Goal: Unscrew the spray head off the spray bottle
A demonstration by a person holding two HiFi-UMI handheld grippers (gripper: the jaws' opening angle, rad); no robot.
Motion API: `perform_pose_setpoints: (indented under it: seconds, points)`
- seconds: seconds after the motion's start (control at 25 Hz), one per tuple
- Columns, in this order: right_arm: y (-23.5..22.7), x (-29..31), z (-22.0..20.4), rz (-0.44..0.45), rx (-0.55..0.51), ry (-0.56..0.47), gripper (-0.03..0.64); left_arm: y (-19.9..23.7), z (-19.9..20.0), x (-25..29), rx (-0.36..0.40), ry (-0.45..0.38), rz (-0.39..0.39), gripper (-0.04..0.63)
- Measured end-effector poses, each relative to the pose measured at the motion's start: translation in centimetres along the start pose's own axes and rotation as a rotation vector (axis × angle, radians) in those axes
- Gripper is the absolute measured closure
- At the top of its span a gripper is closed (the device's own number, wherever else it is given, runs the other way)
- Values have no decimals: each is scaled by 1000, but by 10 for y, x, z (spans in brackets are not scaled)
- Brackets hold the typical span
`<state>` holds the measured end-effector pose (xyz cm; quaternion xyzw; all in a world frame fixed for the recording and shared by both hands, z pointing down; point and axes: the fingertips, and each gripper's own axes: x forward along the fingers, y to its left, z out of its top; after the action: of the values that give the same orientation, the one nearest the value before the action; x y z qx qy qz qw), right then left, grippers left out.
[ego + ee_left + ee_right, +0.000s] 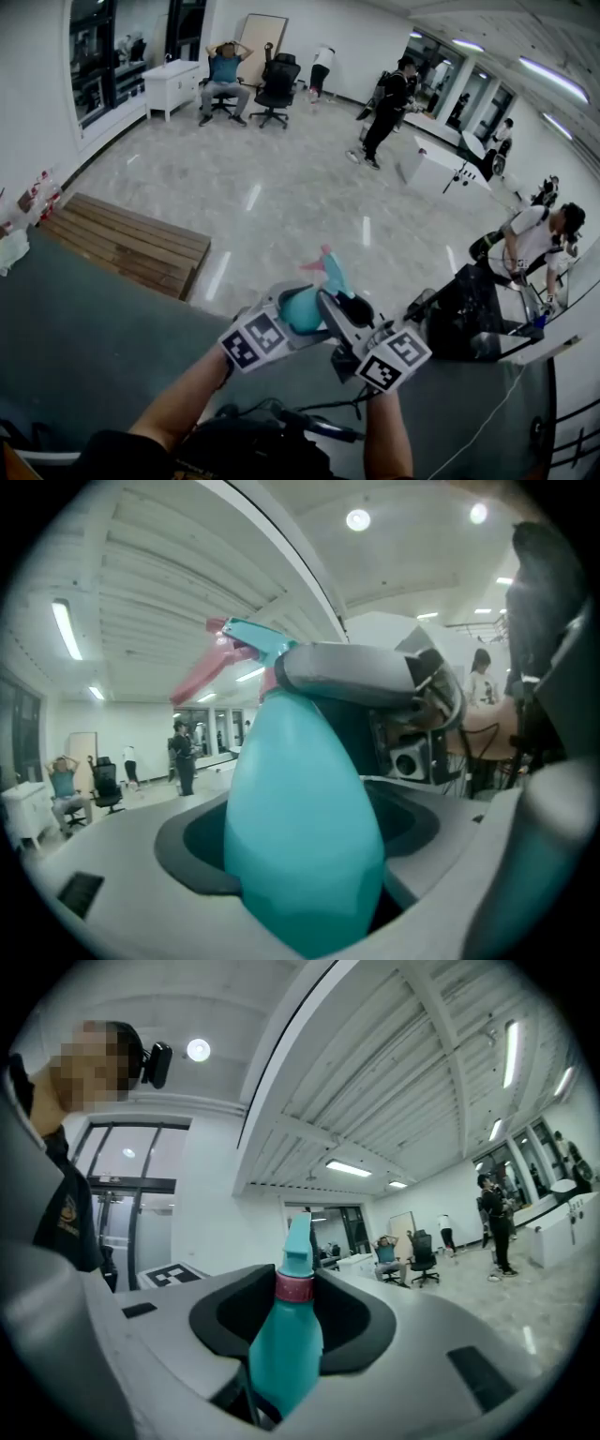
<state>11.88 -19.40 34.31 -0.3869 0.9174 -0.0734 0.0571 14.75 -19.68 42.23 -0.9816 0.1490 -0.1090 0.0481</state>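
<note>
**Both tongs hold the bottle in the air**

The left tongs (pixel 305 860) pinch the wide body of the teal bottle (pixel 300 780). The right tongs (pixel 292 1335) pinch the same bottle higher, at the narrow part just under the pink collar (pixel 294 1286). The spray head (pixel 332 272) sits on this collar, beyond both tongs, above the floor (pixel 309 206).

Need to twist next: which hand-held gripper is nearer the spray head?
Right: the right hand-held gripper clamps its pink collar; the left hand-held gripper holds the teal body below.
</note>
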Motion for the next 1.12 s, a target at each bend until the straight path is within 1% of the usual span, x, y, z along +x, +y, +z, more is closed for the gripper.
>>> perform_pose_setpoints:
  seconds: [0.16,0.44,0.56,0.64,0.72,0.84,0.96,1.04,1.12]
  points:
    - [13,-12,7,151,-2,-24,482,-21,12,-8,-11,-34,-163,175]
    - [40,-36,13,411,-8,-65,483,-58,26,-26,8,-77,-403,175]
    - [47,-44,14,500,-16,-81,483,-70,30,-33,8,-98,-493,175]
    - [51,-47,14,542,-17,-90,483,-76,32,-37,2,-110,-538,175]
    - [54,-49,14,562,-13,-95,483,-79,33,-39,-6,-118,-561,175]
    - [55,-49,14,572,-8,-88,483,-81,33,-41,-11,-121,-574,175]
    - [54,-54,20,578,1,-114,483,-84,31,-41,-8,-117,-584,175]
    - [54,-56,25,571,-9,-119,483,-83,31,-42,-12,-118,-578,175]
    - [54,-55,26,556,-29,-100,483,-80,32,-41,-22,-121,-553,175]
